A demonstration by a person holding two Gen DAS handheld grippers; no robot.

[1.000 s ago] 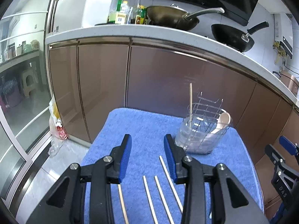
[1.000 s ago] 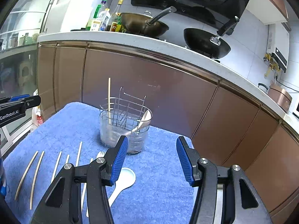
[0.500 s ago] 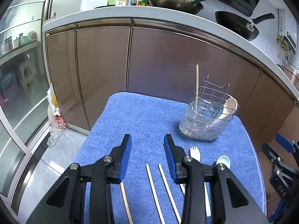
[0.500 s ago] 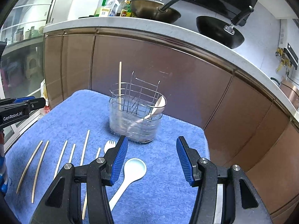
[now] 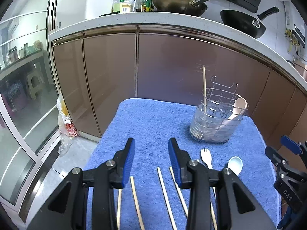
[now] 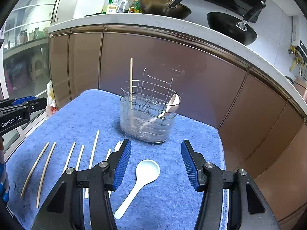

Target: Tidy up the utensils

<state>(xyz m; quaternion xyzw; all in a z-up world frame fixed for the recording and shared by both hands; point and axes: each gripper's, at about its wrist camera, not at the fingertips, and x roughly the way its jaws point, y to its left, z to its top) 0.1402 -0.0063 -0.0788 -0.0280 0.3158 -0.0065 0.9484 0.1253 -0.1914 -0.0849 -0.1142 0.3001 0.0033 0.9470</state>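
A clear utensil holder with a wire rack (image 5: 216, 122) (image 6: 146, 118) stands at the far side of a blue towel (image 5: 153, 122) (image 6: 88, 115). It holds one upright chopstick (image 6: 131, 82) and a beige spoon (image 6: 171, 104). Several chopsticks (image 6: 45, 170) (image 5: 165, 189), a white fork (image 5: 206, 157) and a white spoon (image 6: 142, 180) (image 5: 235, 164) lie flat on the towel. My left gripper (image 5: 151, 159) is open and empty above the chopsticks. My right gripper (image 6: 156, 164) is open and empty above the white spoon.
Brown cabinet doors (image 5: 163, 67) rise behind the towel under a white counter (image 6: 153, 23) with bottles, a wok and a black pan. A plastic bag (image 5: 65, 120) lies on the floor at left beside a glass door.
Both grippers have pulled back and risen from the holder, so the fork, white spoon and more chopsticks show. Both stay open.
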